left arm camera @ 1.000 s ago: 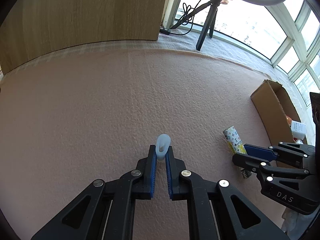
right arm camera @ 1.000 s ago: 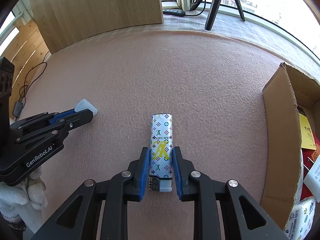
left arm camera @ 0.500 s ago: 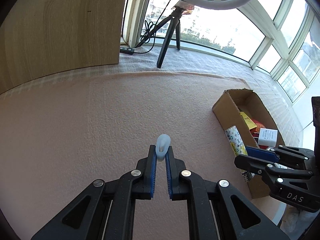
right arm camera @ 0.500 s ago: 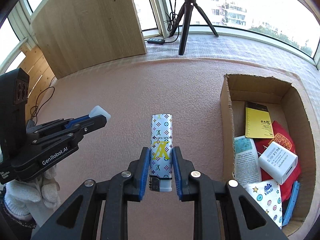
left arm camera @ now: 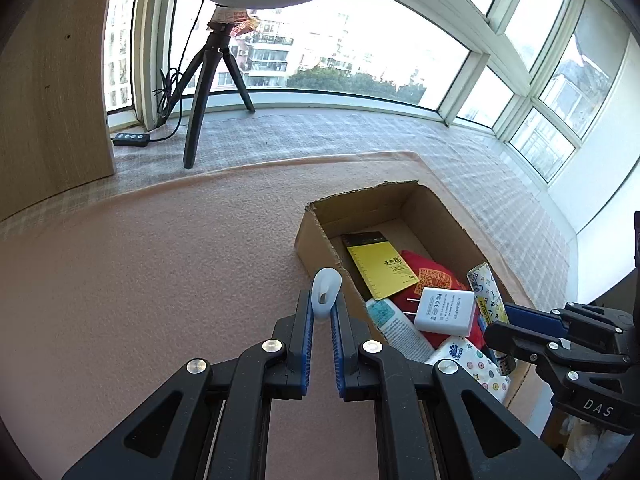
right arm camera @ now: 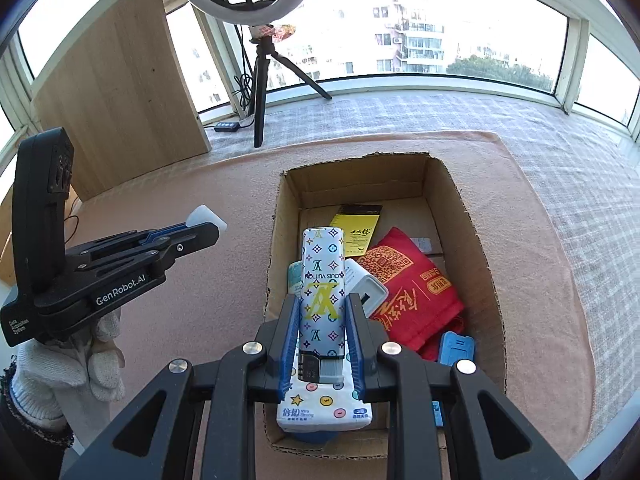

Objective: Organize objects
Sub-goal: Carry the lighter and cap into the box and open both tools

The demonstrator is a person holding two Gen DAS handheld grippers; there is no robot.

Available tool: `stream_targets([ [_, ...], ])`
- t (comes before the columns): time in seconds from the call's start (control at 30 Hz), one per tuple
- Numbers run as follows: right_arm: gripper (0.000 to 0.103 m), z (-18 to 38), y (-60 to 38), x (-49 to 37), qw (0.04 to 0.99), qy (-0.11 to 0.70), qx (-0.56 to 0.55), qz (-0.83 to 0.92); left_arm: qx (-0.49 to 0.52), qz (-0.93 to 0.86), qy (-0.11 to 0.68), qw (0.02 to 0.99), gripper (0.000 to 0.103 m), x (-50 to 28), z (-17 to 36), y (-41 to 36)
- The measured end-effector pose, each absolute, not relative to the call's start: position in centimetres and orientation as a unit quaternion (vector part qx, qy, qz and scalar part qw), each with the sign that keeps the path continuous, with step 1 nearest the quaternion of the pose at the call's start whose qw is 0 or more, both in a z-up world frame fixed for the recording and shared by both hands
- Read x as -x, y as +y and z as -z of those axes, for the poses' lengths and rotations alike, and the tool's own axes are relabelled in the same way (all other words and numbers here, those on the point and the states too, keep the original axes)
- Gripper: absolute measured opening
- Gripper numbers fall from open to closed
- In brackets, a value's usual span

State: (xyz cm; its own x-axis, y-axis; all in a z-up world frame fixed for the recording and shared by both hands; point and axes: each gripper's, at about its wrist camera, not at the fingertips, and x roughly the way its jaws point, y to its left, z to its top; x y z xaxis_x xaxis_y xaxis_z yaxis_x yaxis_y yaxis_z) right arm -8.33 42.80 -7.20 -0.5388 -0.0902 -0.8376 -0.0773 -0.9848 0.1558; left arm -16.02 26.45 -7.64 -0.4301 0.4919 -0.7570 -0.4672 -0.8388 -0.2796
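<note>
The right gripper is clamping a patterned lighter between its blue pads, jaws closed tight on its lower half, the metal head pointing back toward the handle. The left gripper is pinching a small white plastic piece, which is sticking out past the fingertips; its jaws are nearly closed around it.

Both tools are now hanging at the cardboard box, where a second ago they were low over the bare pink mat with the box off at the right edge. The lighter is now floating directly above the box's near half, over a tissue pack and a white charger. The white piece is hovering just left of the box's left wall, not yet over the opening.

Inside, a yellow notepad is lying toward the far end, a red pouch is filling the right side, and a blue item is sitting near the right wall. Beyond the mat, a tripod with a ring light is standing by the window, beside a wooden board.

So the carrying looks finished for the right side: it seems ready to let the lighter drop. The left one probably needs to shift a little rightward before releasing.
</note>
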Motion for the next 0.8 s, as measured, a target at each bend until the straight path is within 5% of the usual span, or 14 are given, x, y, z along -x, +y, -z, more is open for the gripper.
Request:
stream_targets([
  [0.3, 0.021, 7.6, 46.1, 7.5, -0.012, -0.096, -0.481, 0.871, 0.450, -0.842, 0.004, 0.297, 0.010, 17.2, 7.5, 31.4],
  [0.5, 0.021, 7.5, 46.9, 7.5, -0.006, -0.104, -0.481, 0.871, 0.453, -0.841, 0.008, 0.297, 0.025, 17.5, 7.6, 32.9],
  [0.8, 0.024, 7.2, 46.6, 7.7, 0.004, -0.097, -0.476, 0.874, 0.451, -0.848, 0.007, 0.278, 0.025, 17.7, 7.2, 31.6],
])
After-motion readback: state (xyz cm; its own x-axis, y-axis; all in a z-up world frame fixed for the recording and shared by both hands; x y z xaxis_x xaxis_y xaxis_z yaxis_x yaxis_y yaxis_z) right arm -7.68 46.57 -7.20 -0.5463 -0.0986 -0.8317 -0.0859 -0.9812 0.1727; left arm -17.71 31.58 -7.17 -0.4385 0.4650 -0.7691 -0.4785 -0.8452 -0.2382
